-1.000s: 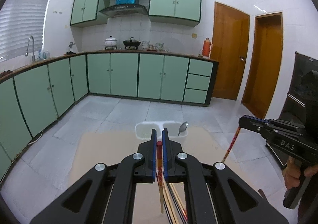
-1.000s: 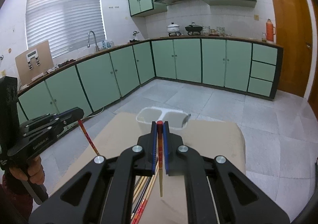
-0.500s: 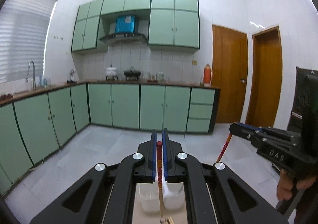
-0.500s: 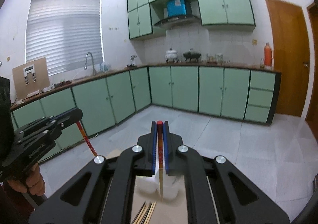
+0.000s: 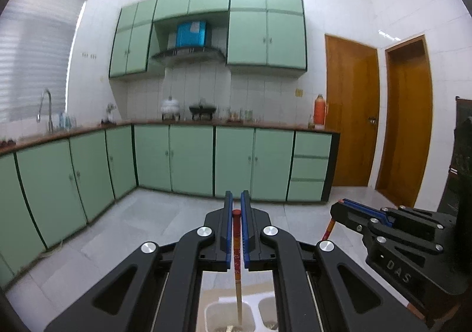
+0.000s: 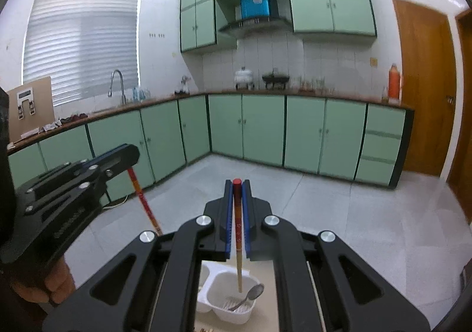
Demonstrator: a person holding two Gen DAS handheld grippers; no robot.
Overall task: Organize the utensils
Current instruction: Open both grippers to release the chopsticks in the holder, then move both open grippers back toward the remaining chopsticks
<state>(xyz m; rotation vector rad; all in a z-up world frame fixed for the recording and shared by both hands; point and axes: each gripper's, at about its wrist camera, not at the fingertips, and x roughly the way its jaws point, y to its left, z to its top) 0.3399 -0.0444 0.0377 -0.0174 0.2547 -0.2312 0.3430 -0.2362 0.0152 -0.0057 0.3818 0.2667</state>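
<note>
1. The left black two-finger gripper with blue pads (image 5: 236,208) is pinching a red-topped wooden chopstick with gold markings (image 5: 237,246) between its pressed-together fingers, the stick hanging almost upright.
2. That chopstick's pale lower tip is reaching down over the left compartment of the white plastic two-compartment utensil holder (image 5: 213,310); whether the tip is touching the holder's bottom cannot be told.
3. The right black two-finger gripper with blue pads (image 6: 237,184) is clamping a second red-topped wooden chopstick (image 6: 238,231), also nearly vertical.
4. This second chopstick's tip is hanging inside the nearer compartment of the utensil holder, just beside a metal spoon (image 6: 249,298) that is leaning against the holder's rim.
5. Seen from the left wrist, the right gripper is sitting to the right of the utensil holder and above it.
6. The utensil holder is resting on a tan tabletop (image 6: 265,268).
7. Green kitchen cabinets (image 5: 191,161) are standing well beyond the utensil holder.
</note>
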